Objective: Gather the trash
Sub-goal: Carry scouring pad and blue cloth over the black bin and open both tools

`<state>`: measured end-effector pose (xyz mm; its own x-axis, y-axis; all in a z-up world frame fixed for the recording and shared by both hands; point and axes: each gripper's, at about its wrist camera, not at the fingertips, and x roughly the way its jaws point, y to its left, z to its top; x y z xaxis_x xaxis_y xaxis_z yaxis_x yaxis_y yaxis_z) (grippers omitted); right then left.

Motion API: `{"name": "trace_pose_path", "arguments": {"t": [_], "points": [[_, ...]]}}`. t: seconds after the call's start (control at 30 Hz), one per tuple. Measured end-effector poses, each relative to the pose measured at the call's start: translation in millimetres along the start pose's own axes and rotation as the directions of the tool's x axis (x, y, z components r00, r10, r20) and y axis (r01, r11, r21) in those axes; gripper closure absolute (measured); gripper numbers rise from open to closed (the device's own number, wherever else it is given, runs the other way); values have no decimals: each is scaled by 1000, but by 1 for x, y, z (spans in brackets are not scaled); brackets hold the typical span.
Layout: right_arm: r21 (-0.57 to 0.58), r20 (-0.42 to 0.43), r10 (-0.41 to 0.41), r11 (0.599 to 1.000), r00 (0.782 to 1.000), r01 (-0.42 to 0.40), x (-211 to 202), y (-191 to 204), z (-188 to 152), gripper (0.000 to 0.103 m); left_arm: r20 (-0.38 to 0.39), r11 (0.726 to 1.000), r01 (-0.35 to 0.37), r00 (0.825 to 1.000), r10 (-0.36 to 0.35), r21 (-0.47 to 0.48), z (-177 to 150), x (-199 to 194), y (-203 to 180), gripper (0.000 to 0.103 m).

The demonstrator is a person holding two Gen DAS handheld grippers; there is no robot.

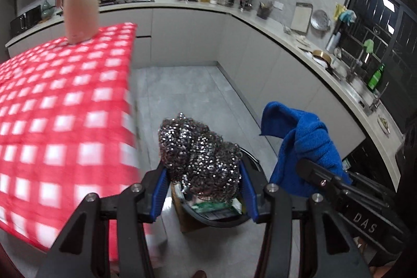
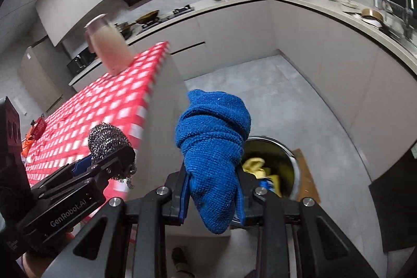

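My left gripper is shut on a shiny steel-wool scourer, held in the air past the table's edge, above a round trash bin on the floor. My right gripper is shut on a bunched blue cloth, which hangs between its blue pads. Below it stands the trash bin with yellow scraps inside. In the left wrist view the blue cloth and the right gripper show at the right. In the right wrist view the scourer and the left gripper show at the left.
A table with a red-and-white checked cloth stands at the left, bearing a pale pink jug. A small red object lies on the table. Grey kitchen counters with cookware and a sink curve around the tiled floor. A shoe shows below.
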<state>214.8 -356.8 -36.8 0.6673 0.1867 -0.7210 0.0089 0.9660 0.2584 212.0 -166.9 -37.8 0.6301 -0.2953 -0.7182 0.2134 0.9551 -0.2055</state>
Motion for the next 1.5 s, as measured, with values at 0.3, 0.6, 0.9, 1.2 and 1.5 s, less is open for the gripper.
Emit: {"name": "trace_pose_path", "arguments": {"t": [0.3,0.6,0.9,1.2,1.5], "points": [[96,-58,-45,994,997,50,9,-62,-16,73,-94,999,1,996,3,35,-20,36,-37,52],[81,-141,-27,996,990,39,63,-73,-21,73,-142,998,-46,988,52,45,-31,74,-41,52],[12,-215,-36,999,976,40,129,-84,-15,54,-169,993,-105,979,112,52,-38,121,-37,39],[74,-101,-68,994,993,76,110,-110,-5,45,-129,986,-165,978,166,20,-24,116,-34,35],[57,-156,4,998,988,5,70,-90,-3,44,-53,985,-167,985,164,-50,-7,20,-27,35]]}}
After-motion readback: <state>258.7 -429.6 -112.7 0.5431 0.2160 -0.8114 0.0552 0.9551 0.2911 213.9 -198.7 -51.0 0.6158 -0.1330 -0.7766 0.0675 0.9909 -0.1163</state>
